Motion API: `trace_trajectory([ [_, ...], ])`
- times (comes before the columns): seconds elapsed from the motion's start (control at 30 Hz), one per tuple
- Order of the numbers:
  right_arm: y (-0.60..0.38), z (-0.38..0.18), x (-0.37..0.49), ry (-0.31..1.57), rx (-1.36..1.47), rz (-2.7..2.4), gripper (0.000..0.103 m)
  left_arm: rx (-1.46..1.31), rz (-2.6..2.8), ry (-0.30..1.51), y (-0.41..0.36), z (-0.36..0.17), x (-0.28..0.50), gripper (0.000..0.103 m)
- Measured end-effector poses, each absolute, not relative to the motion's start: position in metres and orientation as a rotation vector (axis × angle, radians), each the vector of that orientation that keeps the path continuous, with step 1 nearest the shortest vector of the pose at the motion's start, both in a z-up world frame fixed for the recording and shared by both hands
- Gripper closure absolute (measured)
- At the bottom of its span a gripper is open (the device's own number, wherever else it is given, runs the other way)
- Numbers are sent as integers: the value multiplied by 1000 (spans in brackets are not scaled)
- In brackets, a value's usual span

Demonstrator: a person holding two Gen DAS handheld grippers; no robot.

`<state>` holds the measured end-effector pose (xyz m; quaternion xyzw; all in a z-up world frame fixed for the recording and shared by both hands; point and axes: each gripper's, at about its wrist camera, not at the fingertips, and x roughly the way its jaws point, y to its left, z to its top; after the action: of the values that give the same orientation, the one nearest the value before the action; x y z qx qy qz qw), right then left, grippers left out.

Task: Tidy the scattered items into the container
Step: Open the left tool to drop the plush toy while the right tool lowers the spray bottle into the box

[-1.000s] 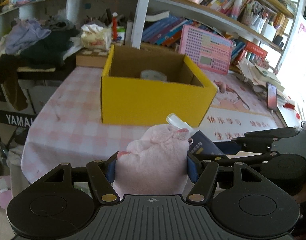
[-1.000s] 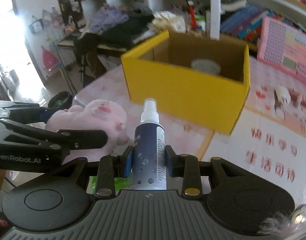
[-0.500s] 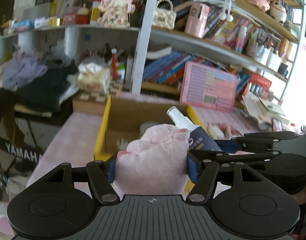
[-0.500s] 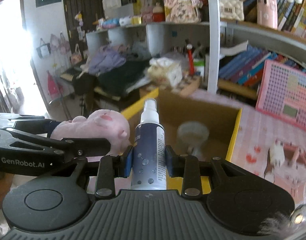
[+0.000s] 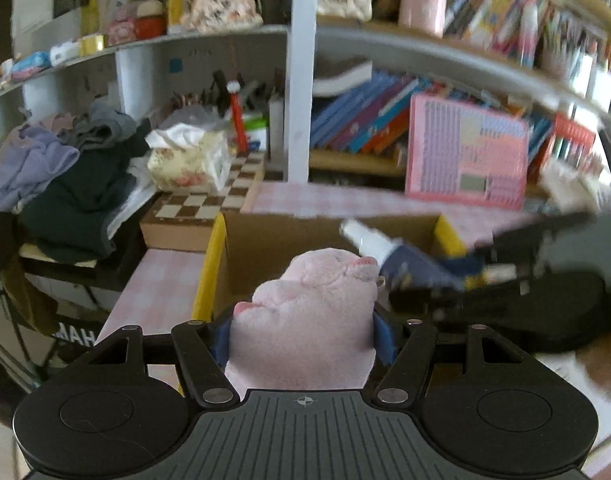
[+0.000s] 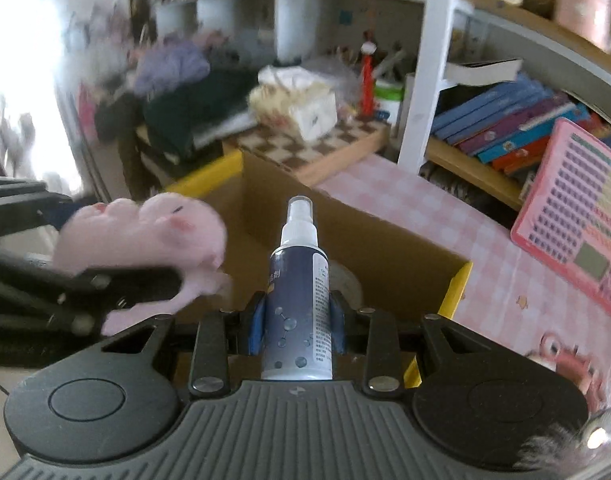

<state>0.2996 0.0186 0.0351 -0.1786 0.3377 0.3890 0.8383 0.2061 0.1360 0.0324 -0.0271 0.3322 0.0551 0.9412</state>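
Note:
My left gripper (image 5: 303,328) is shut on a pink plush toy (image 5: 305,320), held over the near wall of the yellow cardboard box (image 5: 209,264). The right gripper (image 6: 297,324) is shut on a dark blue spray bottle (image 6: 299,304) with a white nozzle, upright between the blue pads, above the box (image 6: 459,292). In the box lies a pale roll of tape (image 6: 347,280), partly hidden by the bottle. From the left wrist view the bottle (image 5: 409,266) and right gripper (image 5: 437,280) appear blurred at the right. The right wrist view has the plush (image 6: 145,236) in the left gripper (image 6: 117,280) at its left.
The box stands on a pink checked tablecloth (image 6: 417,204). Behind it are a chessboard (image 5: 209,196) with a tissue pack (image 5: 189,156), a pink keypad toy (image 5: 465,152), shelves of books (image 5: 361,124) and a pile of clothes (image 5: 65,176). A small pink figure (image 6: 565,360) lies right of the box.
Both grippers have carried their loads forward from in front of the box to above its opening. The box's front face has dropped out of view. Neither grip has altered.

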Motion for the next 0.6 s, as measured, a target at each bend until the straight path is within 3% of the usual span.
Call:
trace_trajectory([
  [0.6, 72, -4, 360, 871, -569, 1012, 72, -17, 113, 817, 116, 0, 239, 29],
])
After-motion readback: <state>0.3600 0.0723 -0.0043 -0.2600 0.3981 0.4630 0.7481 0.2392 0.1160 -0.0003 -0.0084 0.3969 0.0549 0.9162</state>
